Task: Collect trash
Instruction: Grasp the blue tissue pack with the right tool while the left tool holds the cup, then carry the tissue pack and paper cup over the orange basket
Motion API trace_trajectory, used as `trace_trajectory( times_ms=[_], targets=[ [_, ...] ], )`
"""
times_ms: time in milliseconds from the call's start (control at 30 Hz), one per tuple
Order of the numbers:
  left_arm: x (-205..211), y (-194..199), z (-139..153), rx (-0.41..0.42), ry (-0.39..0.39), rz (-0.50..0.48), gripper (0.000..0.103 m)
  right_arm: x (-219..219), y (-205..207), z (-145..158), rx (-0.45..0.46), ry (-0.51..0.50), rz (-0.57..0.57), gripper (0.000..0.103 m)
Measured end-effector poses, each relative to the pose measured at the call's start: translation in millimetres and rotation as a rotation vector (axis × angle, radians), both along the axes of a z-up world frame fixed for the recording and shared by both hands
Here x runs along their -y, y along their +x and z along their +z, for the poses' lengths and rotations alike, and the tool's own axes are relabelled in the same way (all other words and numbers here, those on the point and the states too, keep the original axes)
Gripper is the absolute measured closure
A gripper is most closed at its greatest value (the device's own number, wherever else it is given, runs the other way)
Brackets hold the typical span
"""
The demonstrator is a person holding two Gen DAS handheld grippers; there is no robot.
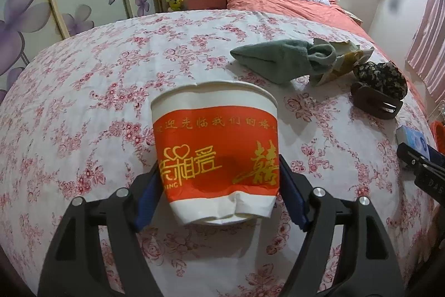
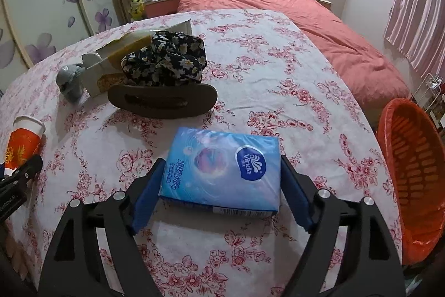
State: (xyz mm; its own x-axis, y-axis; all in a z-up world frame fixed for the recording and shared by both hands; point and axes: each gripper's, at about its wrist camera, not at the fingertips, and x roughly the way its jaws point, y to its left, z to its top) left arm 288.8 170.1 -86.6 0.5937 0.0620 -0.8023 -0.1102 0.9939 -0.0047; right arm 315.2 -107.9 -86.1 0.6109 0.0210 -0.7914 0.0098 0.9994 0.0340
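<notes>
A dented red and white paper cup (image 1: 215, 155) stands upright between the blue pads of my left gripper (image 1: 219, 194), which is shut on it; the cup also shows at the left edge of the right wrist view (image 2: 23, 141). A blue Vinda tissue pack (image 2: 225, 169) sits between the pads of my right gripper (image 2: 221, 191), which is shut on its sides just above the floral cloth (image 2: 278, 68). The pack also shows at the right edge of the left wrist view (image 1: 414, 138).
A grey sock (image 1: 278, 60), a torn yellow paper box (image 2: 116, 57), a dark floral scrunchie (image 2: 167, 57) and a brown hair clip (image 2: 162, 99) lie on the cloth. An orange basket with a liner (image 2: 411, 180) stands off the right edge. A bed with a pink duvet (image 2: 319, 27) lies beyond.
</notes>
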Motion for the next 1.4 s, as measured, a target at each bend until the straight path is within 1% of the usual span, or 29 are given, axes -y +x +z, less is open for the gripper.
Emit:
trace_trajectory(
  times_ms=[200, 433, 1200, 1267, 1300, 1333, 1400],
  targets=[
    [-4, -1, 0, 0.003, -0.014, 0.019, 0.028, 3, -1, 0, -0.002, 0.004, -0.004, 0.022],
    [-7, -1, 0, 0.006, -0.027, 0.018, 0.026, 5, 0, -2, -0.008, 0.006, -0.013, 0.017],
    [-8, -3, 1, 0.011, -0.042, 0.018, 0.024, 6, -1, -2, -0.007, 0.013, -0.014, 0.015],
    [-8, -3, 1, 0.013, -0.042, 0.019, 0.025, 9, -1, -1, 0.000, 0.028, -0.020, 0.018],
    [-8, -3, 1, 0.015, -0.041, 0.020, 0.030, 10, -2, 0, 0.007, 0.036, -0.027, 0.021],
    [-8, -3, 2, 0.019, -0.042, 0.019, 0.031, 12, -3, 1, 0.015, 0.040, -0.038, 0.029],
    [-6, -3, 2, 0.021, -0.044, 0.010, 0.032, 17, -4, 1, 0.023, 0.075, -0.039, 0.029]
  ],
)
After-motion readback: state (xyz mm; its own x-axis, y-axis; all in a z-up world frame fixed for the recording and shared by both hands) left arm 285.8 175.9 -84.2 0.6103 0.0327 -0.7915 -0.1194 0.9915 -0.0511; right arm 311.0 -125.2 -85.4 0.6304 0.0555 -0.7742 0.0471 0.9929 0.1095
